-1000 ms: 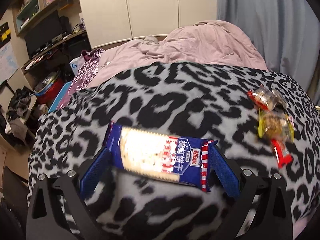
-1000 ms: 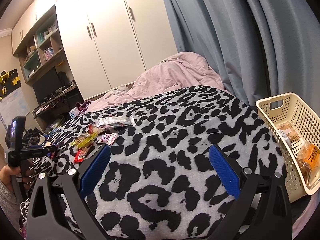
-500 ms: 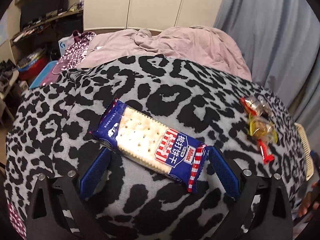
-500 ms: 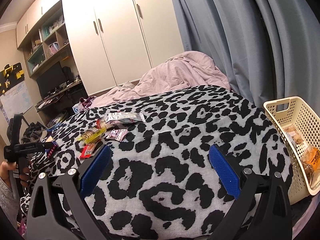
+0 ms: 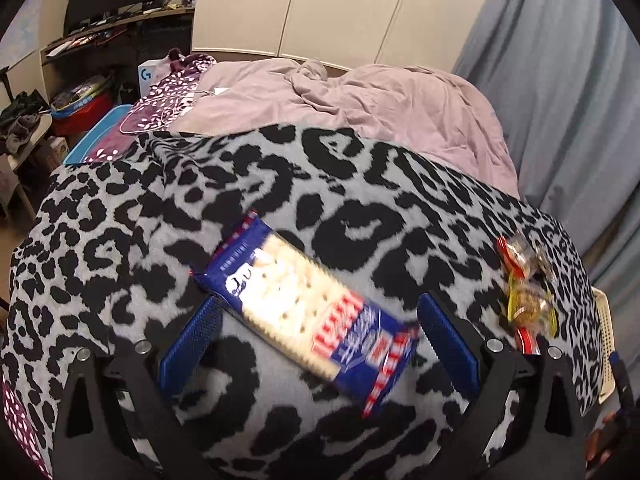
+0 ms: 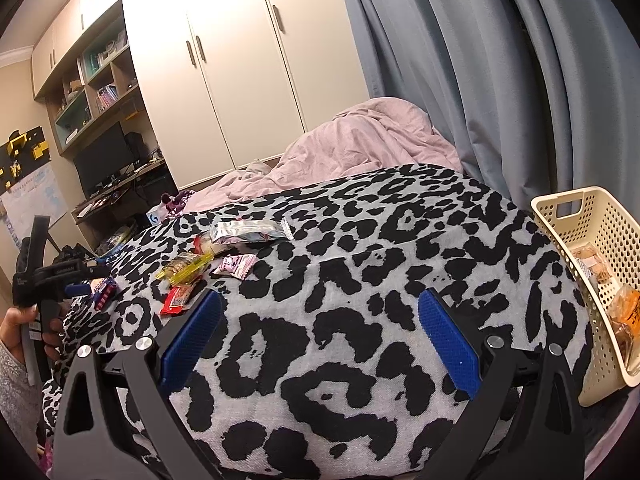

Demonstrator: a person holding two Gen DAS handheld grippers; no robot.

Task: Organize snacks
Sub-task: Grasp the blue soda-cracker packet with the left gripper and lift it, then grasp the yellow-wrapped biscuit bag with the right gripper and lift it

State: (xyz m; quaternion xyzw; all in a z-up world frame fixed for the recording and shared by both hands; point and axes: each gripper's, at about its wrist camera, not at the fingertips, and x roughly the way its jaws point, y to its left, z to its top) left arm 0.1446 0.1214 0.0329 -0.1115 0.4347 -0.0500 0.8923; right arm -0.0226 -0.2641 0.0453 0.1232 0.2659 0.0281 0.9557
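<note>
Leopard-print bedding covered the near part of the bed in both wrist views. Nearest in the left view, the left tool had its blue pads spread wide, clamped on nothing; a blue cracker packet, blurred, lay diagonally between them, and contact with either pad could not be judged. To its right lay small clear-wrapped snacks in a short row. In the right view, the right tool was likewise spread apart above bare bedding. At the right edge stood a cream basket with wrapped snacks inside. At left, a hand gripped the other tool's handle. Farther left lay a red packet, a yellow-wrapped snack, a pink packet and a silver pouch. Beyond lay a pink duvet, then white wardrobe doors and grey curtains.
</note>
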